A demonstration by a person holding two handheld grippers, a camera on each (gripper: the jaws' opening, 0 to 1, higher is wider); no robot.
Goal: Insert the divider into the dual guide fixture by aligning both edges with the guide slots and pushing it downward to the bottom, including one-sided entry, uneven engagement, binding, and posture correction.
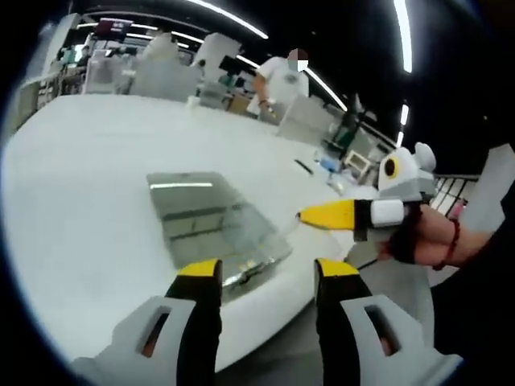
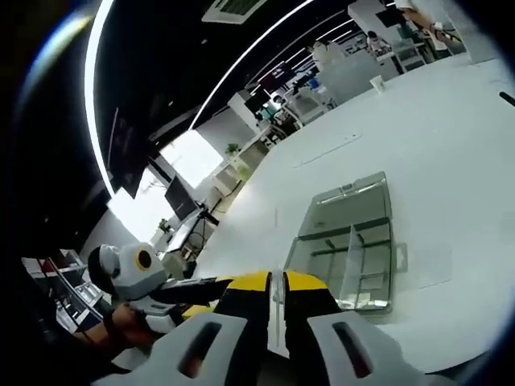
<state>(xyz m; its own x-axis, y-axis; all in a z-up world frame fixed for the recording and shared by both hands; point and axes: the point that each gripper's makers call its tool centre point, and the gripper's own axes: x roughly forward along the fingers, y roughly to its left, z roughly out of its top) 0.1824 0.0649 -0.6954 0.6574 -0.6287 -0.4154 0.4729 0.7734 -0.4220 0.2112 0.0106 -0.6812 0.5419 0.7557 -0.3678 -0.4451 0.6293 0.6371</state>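
Table (image 1: 80, 201): white, broad, in an open workroom with ceiling light strips and other benches behind; a person (image 1: 278, 80) stands at the far side.

Fixture (image 2: 350, 249): clear tray with guide slots, flat on the table near its edge.

Divider (image 2: 352, 256): clear panel, upright in the fixture, seen in the right gripper view.

My left tool (image 1: 265, 273): jaws wide apart, holding nothing, just before the fixture (image 1: 217, 225).

My right tool (image 2: 276, 281): jaws closed on a thin clear edge; what it is, I cannot tell. The left gripper view shows it (image 1: 302, 215) at the fixture's corner, in my hand (image 1: 418, 237).
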